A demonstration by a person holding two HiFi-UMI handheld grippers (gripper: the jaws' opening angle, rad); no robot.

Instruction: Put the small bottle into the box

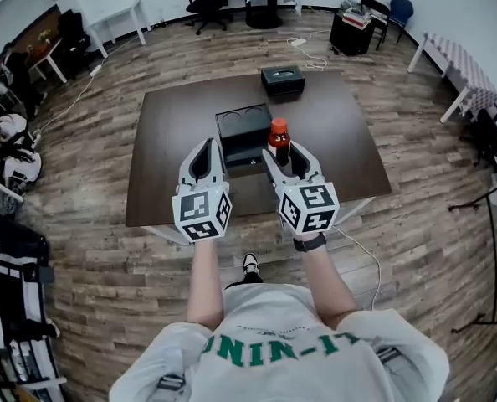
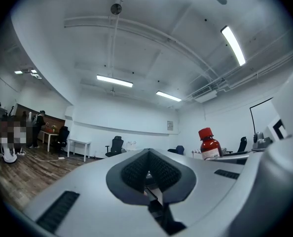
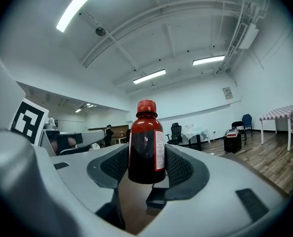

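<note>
**Small bottle clamped in the right tool, beside the open box**

The right tool [image 3: 147, 157] grips the small bottle [image 3: 145, 142] between its ribbed dark pads [image 3: 182, 168], which press on its rounded sides. The bottle stands upright: dark red, glossy, with a ridged red screw cap [image 3: 147, 106] and a white paper label [image 3: 160, 149]. From the head view, it hangs above the smooth dark-brown worktop [image 1: 169, 145], at the right edge of the black rectangular box [image 1: 242, 132], which lies open. The left tool [image 2: 149, 151] is clenched on nothing, its textured pads meeting at the tips around a teardrop gap. Both tools have smooth grey shells and carry cubes [image 1: 202, 213] with black-and-white square markers. A second, closed black box [image 1: 283, 80] sits at the worktop's far edge, above wood-plank flooring [image 1: 89, 258].
</note>
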